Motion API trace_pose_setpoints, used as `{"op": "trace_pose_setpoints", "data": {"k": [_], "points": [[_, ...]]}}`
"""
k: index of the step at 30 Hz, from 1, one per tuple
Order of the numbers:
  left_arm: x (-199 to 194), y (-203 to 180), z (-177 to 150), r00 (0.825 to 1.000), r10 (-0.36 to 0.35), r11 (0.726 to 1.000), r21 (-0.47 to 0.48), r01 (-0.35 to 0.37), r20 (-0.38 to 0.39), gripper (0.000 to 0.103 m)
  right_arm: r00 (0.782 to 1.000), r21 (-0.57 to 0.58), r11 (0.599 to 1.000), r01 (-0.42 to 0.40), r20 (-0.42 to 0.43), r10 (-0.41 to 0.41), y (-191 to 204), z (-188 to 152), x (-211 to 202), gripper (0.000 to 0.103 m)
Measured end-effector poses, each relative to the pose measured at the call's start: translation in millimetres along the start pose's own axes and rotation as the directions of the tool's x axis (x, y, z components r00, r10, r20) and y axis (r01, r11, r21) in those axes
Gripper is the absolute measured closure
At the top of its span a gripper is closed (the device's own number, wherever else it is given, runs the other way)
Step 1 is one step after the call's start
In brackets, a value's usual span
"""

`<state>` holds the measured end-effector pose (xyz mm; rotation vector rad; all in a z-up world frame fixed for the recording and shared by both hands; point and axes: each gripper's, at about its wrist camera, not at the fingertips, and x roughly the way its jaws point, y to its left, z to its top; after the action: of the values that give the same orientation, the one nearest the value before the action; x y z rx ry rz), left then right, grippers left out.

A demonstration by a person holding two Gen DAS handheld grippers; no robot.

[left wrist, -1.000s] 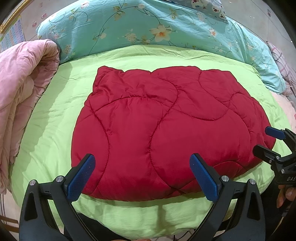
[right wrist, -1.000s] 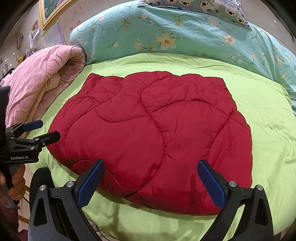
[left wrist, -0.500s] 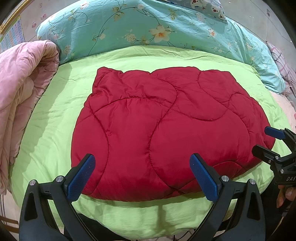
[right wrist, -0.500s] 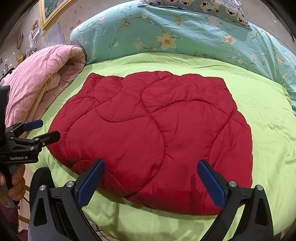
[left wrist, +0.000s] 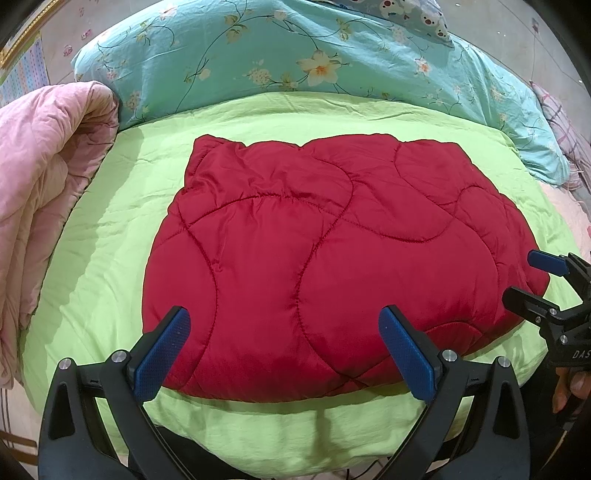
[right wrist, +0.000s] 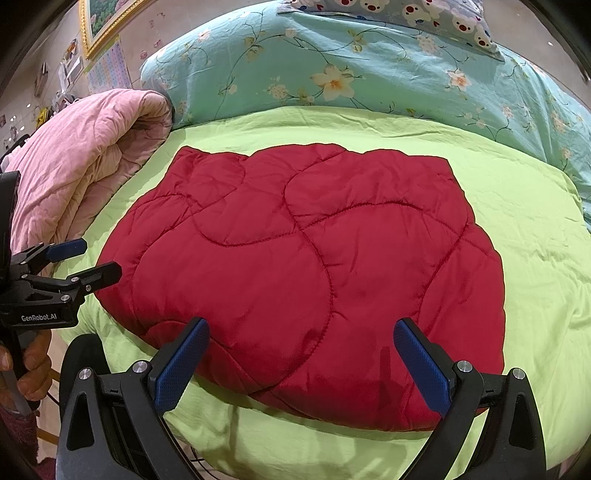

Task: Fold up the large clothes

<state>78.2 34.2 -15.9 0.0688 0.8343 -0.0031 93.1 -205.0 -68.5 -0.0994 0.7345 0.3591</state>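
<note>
A red quilted padded garment (left wrist: pixel 332 254) lies flat, folded into a rough rectangle, on the lime green bedcover (left wrist: pixel 110 229). It also shows in the right wrist view (right wrist: pixel 314 273). My left gripper (left wrist: pixel 284 350) is open and empty, hovering above the garment's near edge. My right gripper (right wrist: pixel 299 362) is open and empty above the near edge further right. The right gripper also appears at the right edge of the left wrist view (left wrist: pixel 535 280), and the left gripper at the left edge of the right wrist view (right wrist: pixel 85 258).
A rolled pink quilt (left wrist: pixel 40 184) lies along the bed's left side. A teal floral duvet (left wrist: pixel 314 62) is piled at the back, with a bear-print pillow (right wrist: pixel 406 11) on top. The bed's near edge (left wrist: pixel 280 435) drops off just below the grippers.
</note>
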Motion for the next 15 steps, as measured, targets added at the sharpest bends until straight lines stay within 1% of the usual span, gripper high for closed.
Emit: {"op": "trace_pose_setpoints", "data": {"k": [15], "points": [[-1.0,-3.1,2.0,1.000,0.002,1.000,0.002,-0.002,0.007,0.001,1.000,-0.003,1.000,-0.001,0.005,0.001,1.4,5.5,-2.3,0.002]]}}
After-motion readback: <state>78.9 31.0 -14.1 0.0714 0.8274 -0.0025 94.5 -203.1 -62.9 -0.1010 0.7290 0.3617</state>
